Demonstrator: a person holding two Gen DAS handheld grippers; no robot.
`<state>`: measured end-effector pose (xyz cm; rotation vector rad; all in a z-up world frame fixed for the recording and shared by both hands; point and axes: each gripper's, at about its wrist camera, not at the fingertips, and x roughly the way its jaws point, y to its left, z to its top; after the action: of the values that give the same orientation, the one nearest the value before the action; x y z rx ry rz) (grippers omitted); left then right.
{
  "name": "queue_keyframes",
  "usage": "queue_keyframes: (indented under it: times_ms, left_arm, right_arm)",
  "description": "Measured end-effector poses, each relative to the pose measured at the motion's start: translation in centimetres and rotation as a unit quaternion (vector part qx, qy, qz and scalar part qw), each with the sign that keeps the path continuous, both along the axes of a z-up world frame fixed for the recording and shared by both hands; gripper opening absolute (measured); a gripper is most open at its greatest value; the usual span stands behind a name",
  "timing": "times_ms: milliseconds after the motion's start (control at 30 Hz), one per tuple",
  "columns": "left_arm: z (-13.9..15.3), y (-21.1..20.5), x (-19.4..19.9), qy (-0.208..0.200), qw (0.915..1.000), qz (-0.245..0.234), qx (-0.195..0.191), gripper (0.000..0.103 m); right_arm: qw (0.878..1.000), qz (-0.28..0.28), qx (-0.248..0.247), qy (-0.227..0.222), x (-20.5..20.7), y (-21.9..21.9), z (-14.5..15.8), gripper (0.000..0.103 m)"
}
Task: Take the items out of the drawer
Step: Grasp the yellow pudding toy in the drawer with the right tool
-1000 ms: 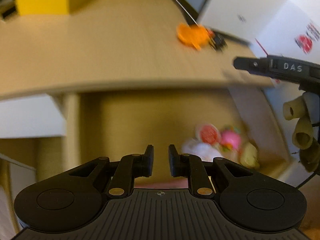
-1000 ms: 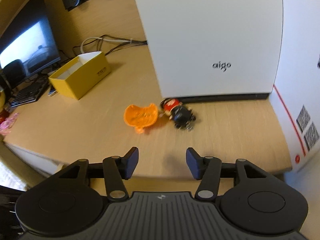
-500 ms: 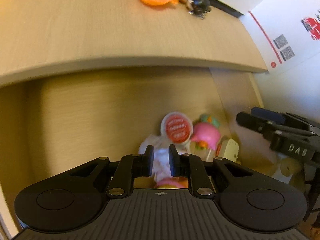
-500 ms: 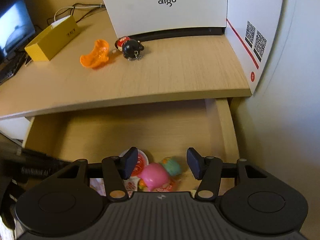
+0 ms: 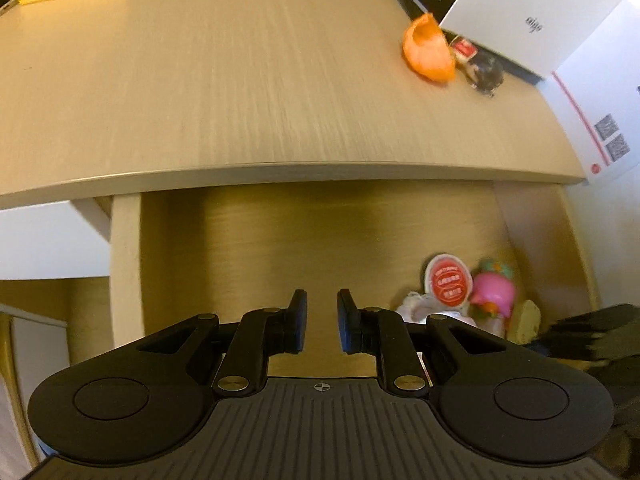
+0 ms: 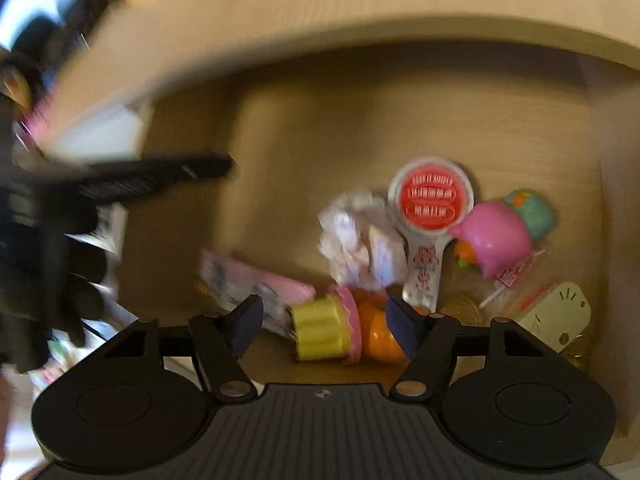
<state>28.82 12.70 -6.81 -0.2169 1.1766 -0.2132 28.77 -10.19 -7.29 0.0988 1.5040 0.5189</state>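
Inside the open drawer: a cupcake toy [image 6: 326,334] is lying on its side near the front, among a small heap of things.
Long axis: the cupcake toy is lying crosswise in the right wrist view, its yellow fluted cup pointing left and its orange top pointing right.
Place against the claw: the cupcake toy is sitting between the fingers of the right gripper [image 6: 324,326], nearer the right finger than the left; the picture is blurred, so whether that finger is touching it cannot be told.
Right gripper: its jaws are opening wide, with the cupcake toy between them and not pinched.
Left gripper [image 5: 322,326]: its jaws are standing a narrow gap apart with nothing between them, hanging over the bare floor of the drawer [image 5: 280,240], left of the heap.
Count in the drawer: one cupcake toy, one crumpled white wrapper [image 6: 360,236], one round red-and-white lid [image 6: 432,196], one pink toy [image 6: 496,240], one teal ball [image 6: 532,212], one flat pink packet [image 6: 256,288], one cream tag [image 6: 556,316].
Neighbours: the wrapper is lying just behind the cupcake toy; the lid, pink toy and teal ball are crowding the right rear of the heap.
Desk top [image 5: 240,100]: one orange scoop [image 5: 428,54] is lying beside one dark figurine [image 5: 482,70], well apart from the drawer's contents.
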Motion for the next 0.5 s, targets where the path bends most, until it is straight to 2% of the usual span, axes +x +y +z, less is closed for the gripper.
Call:
queue_keyframes:
  times_ms: [100, 167, 233, 300, 367, 433, 500]
  left_arm:
    - [0.4, 0.3, -0.8, -0.011, 0.9999, -0.006, 0.007, 0.018]
    - [0.7, 0.3, -1.4, -0.021, 0.9996, -0.011, 0.013, 0.018]
    - [1.0, 0.3, -2.1, -0.029, 0.9991, -0.028, 0.014, 0.018]
    - [1.4, 0.5, -2.9, -0.032, 0.9980, -0.052, 0.017, 0.018]
    - [1.6, 0.4, -3.5, -0.029, 0.9943, -0.098, 0.030, 0.018]
    - [1.3, -0.2, -4.1, -0.008, 0.9876, -0.148, 0.051, 0.018]
    - [0.6, -0.7, -4.3, 0.022, 0.9809, -0.183, 0.061, 0.017]
  right_arm:
    - [0.998, 0.032, -0.052, 0.018, 0.0, 2.2, -1.2, 0.070]
    - [0.997, 0.047, -0.060, 0.011, 0.0, 3.5, -1.4, 0.069]
    - [0.994, 0.077, -0.073, -0.004, -0.1, 5.1, -1.5, 0.051]
    - [0.990, 0.107, -0.087, -0.024, -0.4, 6.4, -1.5, 0.050]
    - [0.987, 0.120, -0.093, -0.046, -0.7, 6.9, -1.0, 0.049]
    - [0.990, 0.092, -0.083, -0.066, -0.2, 6.1, -0.1, 0.048]
    - [0.993, 0.041, -0.060, -0.090, 1.1, 4.3, 1.4, 0.048]
